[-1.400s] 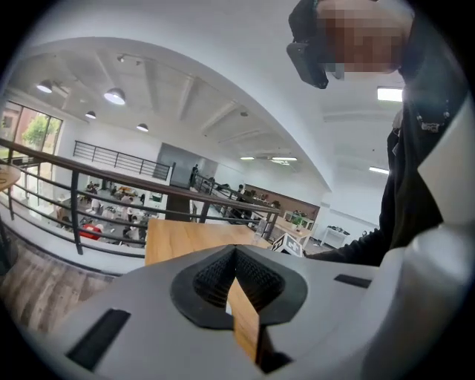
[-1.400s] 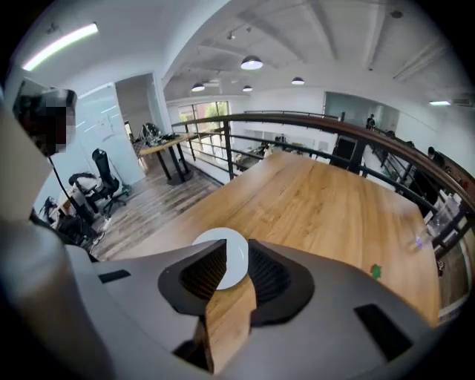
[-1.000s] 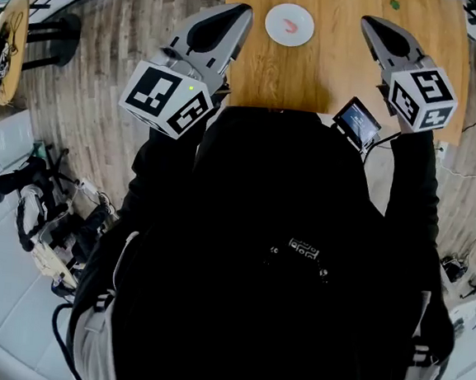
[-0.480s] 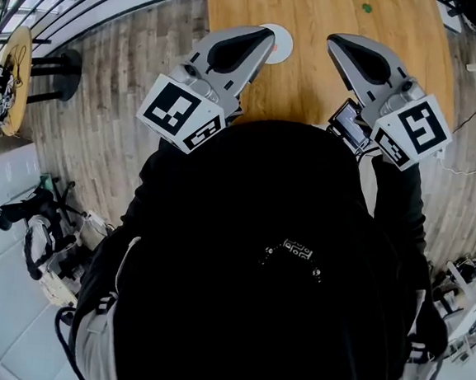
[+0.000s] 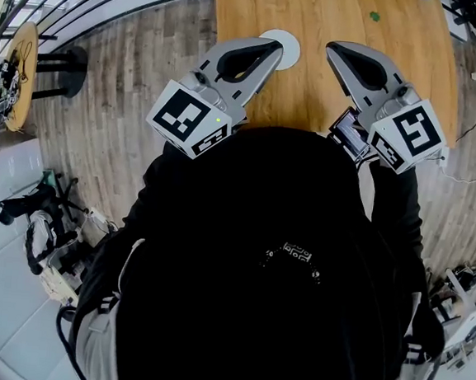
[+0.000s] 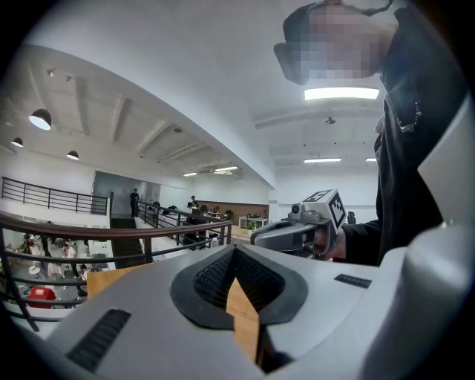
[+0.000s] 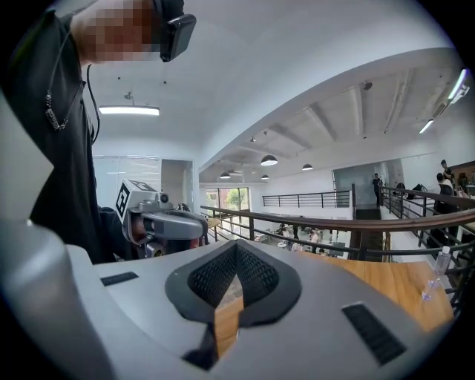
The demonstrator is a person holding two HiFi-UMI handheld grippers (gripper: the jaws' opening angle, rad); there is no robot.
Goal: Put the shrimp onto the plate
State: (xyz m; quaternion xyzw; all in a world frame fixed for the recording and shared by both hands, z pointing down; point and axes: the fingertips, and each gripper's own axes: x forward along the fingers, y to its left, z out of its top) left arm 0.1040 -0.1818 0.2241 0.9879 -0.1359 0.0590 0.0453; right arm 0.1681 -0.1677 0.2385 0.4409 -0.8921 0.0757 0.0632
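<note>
A white plate [image 5: 289, 44] lies on the wooden table [image 5: 336, 20], near its left front; my left gripper [image 5: 274, 50] covers part of it. No shrimp shows in any view. Both grippers are held up near the person's chest, over the table's near edge, tilted upward and pointing at the room. The left gripper [image 6: 234, 257] is shut with nothing in it. My right gripper [image 5: 334, 49] [image 7: 236, 257] is shut and empty too. Each gripper view shows the other gripper beside it: the right one [image 6: 297, 231] and the left one [image 7: 165, 223].
A small green bit [image 5: 374, 16] lies far back on the table. A small screen [image 5: 352, 131] hangs by the right gripper. Left of the table are wooden floor, a round stool [image 5: 18, 58] and cabled gear [image 5: 48, 226]. A railing [image 7: 356, 223] runs behind the table.
Both grippers have drawn closer together over the table's near edge. The plate, earlier in plain sight with the shrimp on it, is now half hidden behind the left gripper.
</note>
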